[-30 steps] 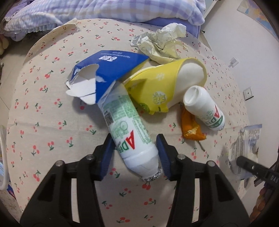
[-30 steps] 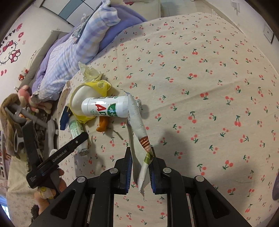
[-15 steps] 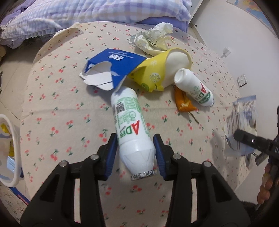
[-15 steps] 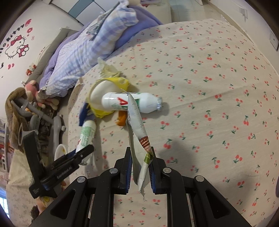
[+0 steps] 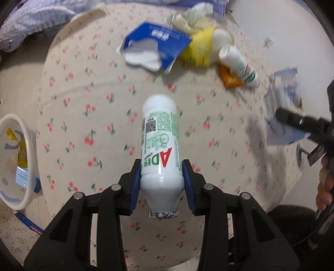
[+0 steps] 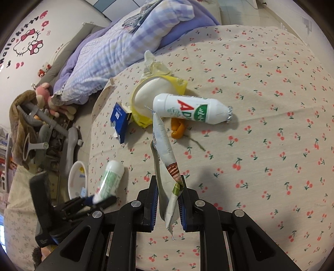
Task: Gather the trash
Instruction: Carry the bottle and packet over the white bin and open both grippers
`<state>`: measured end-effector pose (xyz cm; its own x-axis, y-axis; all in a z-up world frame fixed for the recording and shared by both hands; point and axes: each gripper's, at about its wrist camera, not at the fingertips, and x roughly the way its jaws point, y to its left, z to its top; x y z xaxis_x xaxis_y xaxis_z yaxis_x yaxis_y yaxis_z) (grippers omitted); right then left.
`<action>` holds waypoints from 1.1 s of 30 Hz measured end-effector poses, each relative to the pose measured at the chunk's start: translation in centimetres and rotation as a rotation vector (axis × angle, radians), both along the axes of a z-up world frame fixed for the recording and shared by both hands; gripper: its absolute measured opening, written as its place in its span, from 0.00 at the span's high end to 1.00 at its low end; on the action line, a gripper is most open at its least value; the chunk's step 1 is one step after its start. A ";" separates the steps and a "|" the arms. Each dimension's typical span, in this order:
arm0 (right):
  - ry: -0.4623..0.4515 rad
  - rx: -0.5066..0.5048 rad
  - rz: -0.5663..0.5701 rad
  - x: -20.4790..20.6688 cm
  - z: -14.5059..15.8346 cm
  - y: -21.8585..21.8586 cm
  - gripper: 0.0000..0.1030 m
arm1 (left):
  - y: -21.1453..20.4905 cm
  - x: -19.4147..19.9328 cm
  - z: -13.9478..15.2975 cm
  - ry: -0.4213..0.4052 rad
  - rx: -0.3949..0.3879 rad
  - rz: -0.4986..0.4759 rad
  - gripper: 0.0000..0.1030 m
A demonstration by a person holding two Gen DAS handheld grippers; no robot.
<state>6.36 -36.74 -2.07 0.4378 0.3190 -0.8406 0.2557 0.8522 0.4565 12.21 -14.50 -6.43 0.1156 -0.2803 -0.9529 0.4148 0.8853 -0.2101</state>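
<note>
- We see a round table (image 5: 68,116) under a cherry-print cloth, with a bed heaped with a checked purple quilt (image 6: 117,52) beside it and a cartoon cat sticker on the wall.
- Our left gripper (image 5: 160,183) has its jaws clamped on the lower body of a white drink bottle (image 5: 159,146) with green print and red letters; the bottle is lifted off the cloth, foil mouth toward the camera. These jaws have just been closing onto it.
- Our right gripper (image 6: 168,200) has its jaws shut on a crumpled white wrapper (image 6: 165,150), which sticks out ahead of them above the table.
- On the table lie a second white bottle (image 6: 190,111), an orange scrap (image 6: 177,130) touching it, a yellow-and-white package (image 6: 150,93), a torn blue carton (image 5: 154,48) and crumpled paper (image 5: 187,18).
- A white basin (image 5: 18,162) holding scraps stands below the table's left edge.
</note>
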 end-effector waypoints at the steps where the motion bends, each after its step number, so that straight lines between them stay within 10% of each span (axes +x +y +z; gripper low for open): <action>1: 0.002 -0.001 0.002 0.0 -0.1 0.1 0.82 | -0.1 0.0 -0.5 0.016 0.022 -0.016 0.61; 10: 0.021 -0.005 -0.004 0.0 -0.7 0.1 0.82 | -0.7 1.7 -1.0 0.042 -0.053 0.029 0.40; 14: 0.020 0.000 -0.021 -0.3 -0.6 -0.2 0.82 | -1.2 2.8 -1.3 0.041 -0.059 0.061 0.64; 33: -0.023 0.018 0.084 2.3 1.2 7.2 0.82 | 7.0 1.4 2.5 -0.063 -0.104 0.173 0.64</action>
